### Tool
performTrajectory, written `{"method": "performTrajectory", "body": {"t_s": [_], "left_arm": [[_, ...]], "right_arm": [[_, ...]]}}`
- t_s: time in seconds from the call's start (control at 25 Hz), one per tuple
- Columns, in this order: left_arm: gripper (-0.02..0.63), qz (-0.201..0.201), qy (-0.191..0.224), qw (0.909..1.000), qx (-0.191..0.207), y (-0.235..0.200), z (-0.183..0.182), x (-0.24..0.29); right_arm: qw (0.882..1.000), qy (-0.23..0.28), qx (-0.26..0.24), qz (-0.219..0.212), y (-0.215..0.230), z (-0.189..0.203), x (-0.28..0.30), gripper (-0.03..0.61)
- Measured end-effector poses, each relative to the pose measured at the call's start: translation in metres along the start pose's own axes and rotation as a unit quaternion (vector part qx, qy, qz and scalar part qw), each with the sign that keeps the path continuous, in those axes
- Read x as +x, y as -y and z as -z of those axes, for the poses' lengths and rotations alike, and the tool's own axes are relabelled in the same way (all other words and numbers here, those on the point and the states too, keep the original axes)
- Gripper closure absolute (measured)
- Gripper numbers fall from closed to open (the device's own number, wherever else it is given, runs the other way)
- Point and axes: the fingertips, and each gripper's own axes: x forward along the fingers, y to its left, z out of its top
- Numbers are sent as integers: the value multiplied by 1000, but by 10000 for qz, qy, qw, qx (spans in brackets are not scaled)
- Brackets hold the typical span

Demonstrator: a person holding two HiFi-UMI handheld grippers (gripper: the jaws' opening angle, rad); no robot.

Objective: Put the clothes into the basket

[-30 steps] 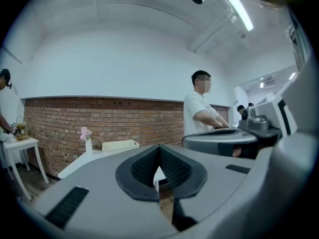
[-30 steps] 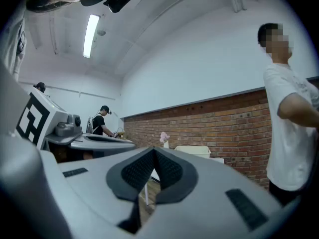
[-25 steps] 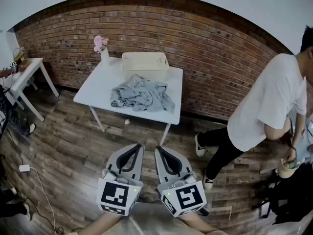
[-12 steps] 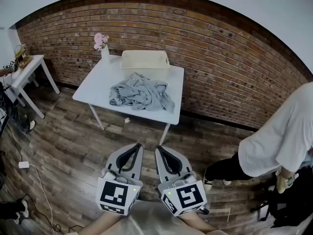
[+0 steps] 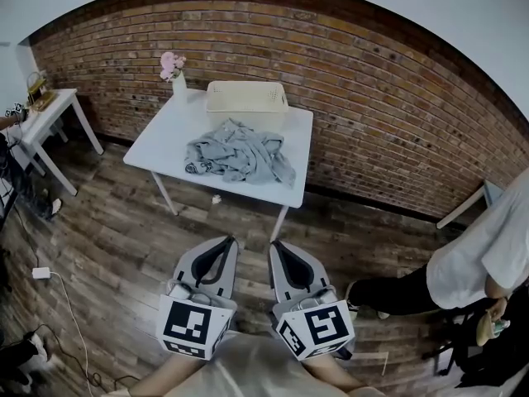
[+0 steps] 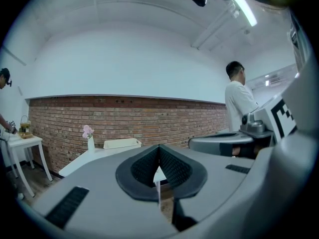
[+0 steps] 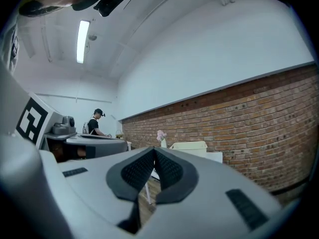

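Observation:
A crumpled pile of grey clothes (image 5: 238, 156) lies on a white table (image 5: 165, 139) by the brick wall. Behind the pile, at the table's far edge, stands a cream basket (image 5: 245, 102) (image 6: 121, 143) (image 7: 190, 146). My left gripper (image 5: 228, 241) and right gripper (image 5: 275, 245) are held side by side over the wooden floor, well short of the table. Both are shut with nothing between the jaws. The clothes do not show in either gripper view.
A vase of pink flowers (image 5: 176, 79) stands at the table's back left corner. A second small white table (image 5: 41, 122) is at the left. A person in a white shirt (image 5: 488, 255) bends at the right edge. A cable and plug (image 5: 41, 273) lie on the floor.
The person in the white shirt has moved further right and down toward the frame's edge. Both grippers stay shut and shifted only slightly.

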Motion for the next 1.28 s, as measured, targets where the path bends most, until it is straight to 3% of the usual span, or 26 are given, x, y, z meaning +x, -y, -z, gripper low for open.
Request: {"method": "performTrajectory", "body": {"t_s": [0.64, 1.28], "left_arm": [[606, -93, -15, 9999, -78, -7, 3, 6], [606, 16, 2, 9999, -135, -53, 6, 65]], "right_arm": [[10000, -28, -29, -18, 10, 2, 7, 572], [9997, -24, -184, 173, 43, -1, 66, 572]]}}
